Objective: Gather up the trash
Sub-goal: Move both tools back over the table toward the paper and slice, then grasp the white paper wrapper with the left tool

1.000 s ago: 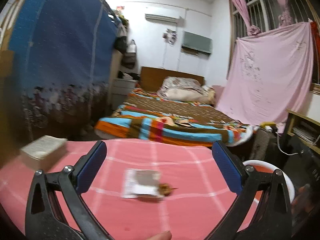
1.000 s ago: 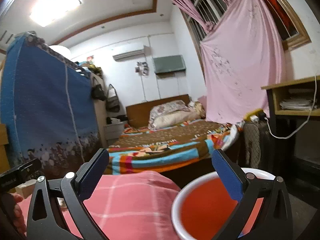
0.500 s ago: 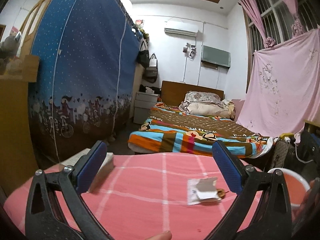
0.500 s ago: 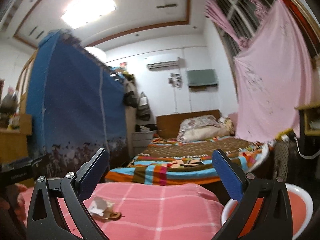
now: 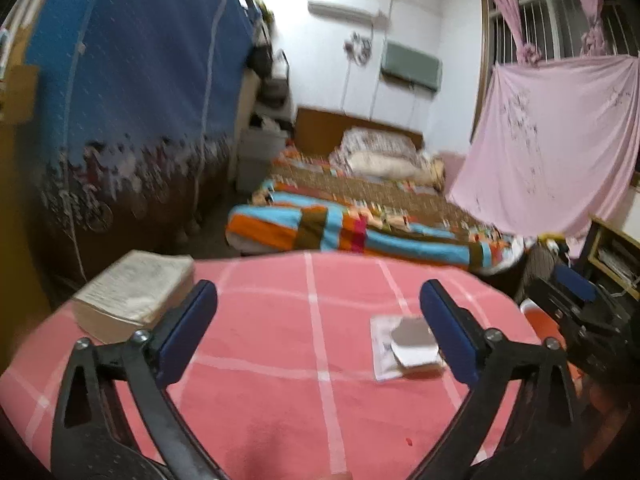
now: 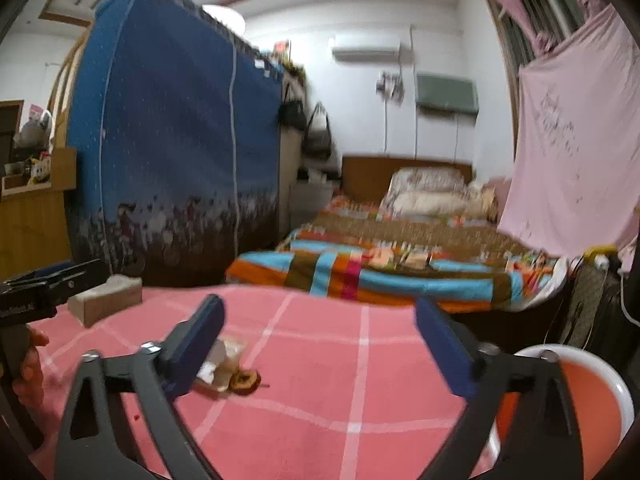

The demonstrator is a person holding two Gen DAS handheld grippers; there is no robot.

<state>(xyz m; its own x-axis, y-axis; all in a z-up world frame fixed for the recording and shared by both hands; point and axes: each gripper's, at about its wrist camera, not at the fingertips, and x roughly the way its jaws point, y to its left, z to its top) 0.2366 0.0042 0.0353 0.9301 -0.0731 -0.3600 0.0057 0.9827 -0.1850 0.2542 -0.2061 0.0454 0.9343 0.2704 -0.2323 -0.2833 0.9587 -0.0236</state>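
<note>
A torn paper wrapper [image 5: 404, 344] lies on the pink checked tablecloth [image 5: 280, 340], just inside my left gripper's right finger. In the right wrist view the wrapper [image 6: 224, 364] sits beside a brown fruit core [image 6: 245, 381], close to the right gripper's left finger. My left gripper [image 5: 318, 328] is open and empty above the table. My right gripper [image 6: 320, 344] is open and empty. The red bin with a white rim [image 6: 576, 404] stands at the table's right edge, and shows in the left wrist view [image 5: 536, 316] behind the right gripper's body.
A thick book [image 5: 136, 292] lies at the table's far left corner; it shows in the right wrist view [image 6: 106, 300]. Beyond the table stand a bed with a striped blanket [image 5: 360, 232], a blue wardrobe [image 5: 132, 92] and a pink sheet [image 5: 552, 140].
Both cameras tilted down toward the table. The wrapper and core now sit closer in both views. The bin has come back into the right wrist view at lower right.
</note>
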